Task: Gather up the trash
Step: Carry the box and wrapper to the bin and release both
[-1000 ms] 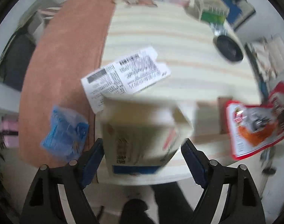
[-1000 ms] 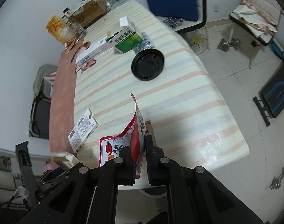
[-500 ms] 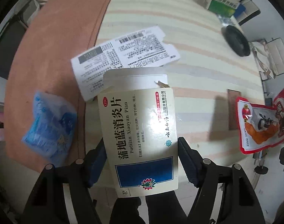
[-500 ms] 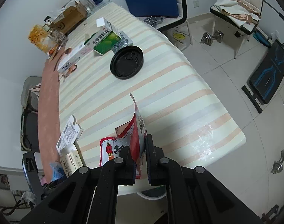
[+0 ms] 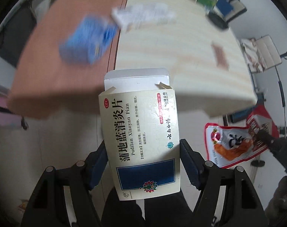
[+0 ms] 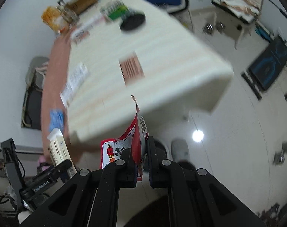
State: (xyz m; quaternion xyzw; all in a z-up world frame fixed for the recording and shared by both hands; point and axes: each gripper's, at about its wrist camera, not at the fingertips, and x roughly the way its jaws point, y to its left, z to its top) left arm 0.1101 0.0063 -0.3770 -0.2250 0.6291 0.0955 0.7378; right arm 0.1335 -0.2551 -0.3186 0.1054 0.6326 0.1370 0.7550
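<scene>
- Left wrist view: the left gripper (image 5: 143, 162) holds a cream medicine box (image 5: 139, 138) squeezed between its two fingers, about half open. The box sticks out past the fingertips.
- The right gripper (image 6: 141, 151) is closed tight on a red snack wrapper (image 6: 124, 145) that stands up between its fingers.

Medicine box (image 5: 139, 138) and red snack packet (image 6: 122, 147) carried off striped table (image 5: 181, 47), now over floor.
</scene>
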